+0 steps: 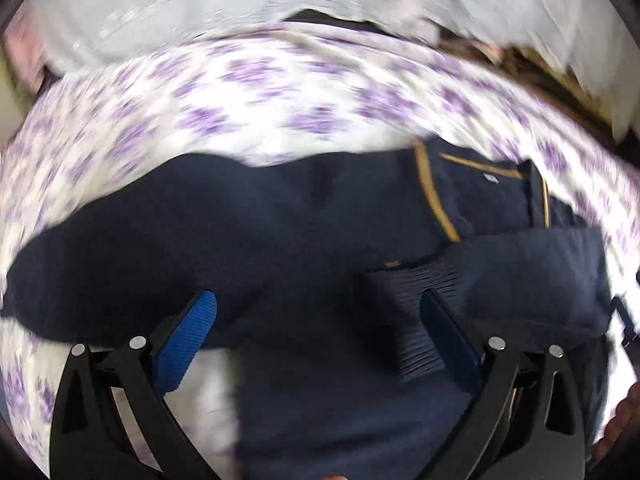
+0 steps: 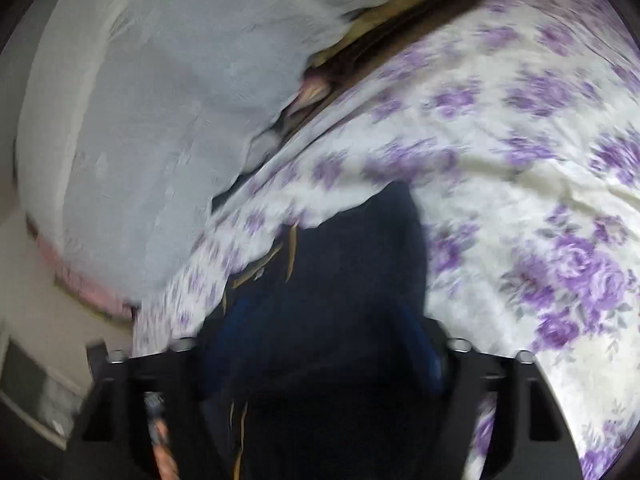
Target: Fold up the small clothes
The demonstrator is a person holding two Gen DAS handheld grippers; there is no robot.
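A dark navy garment with tan piping (image 1: 280,232) lies spread on a bed sheet with purple flowers (image 1: 260,92). Its ribbed cuff (image 1: 412,304) lies folded over the body near my left gripper (image 1: 320,320), which is open with blue pads (image 1: 188,340) just above the cloth. In the right wrist view the same navy garment (image 2: 344,280) fills the space between the fingers of my right gripper (image 2: 320,344). The jaws stand wide apart, with the cloth bunched over them. Both views are motion-blurred.
A pale grey-blue blanket or pillow (image 2: 152,120) lies at the head of the bed. A dark gap with a wooden edge (image 2: 400,20) runs beside the sheet. A beige floor and wall (image 2: 36,320) show at the left.
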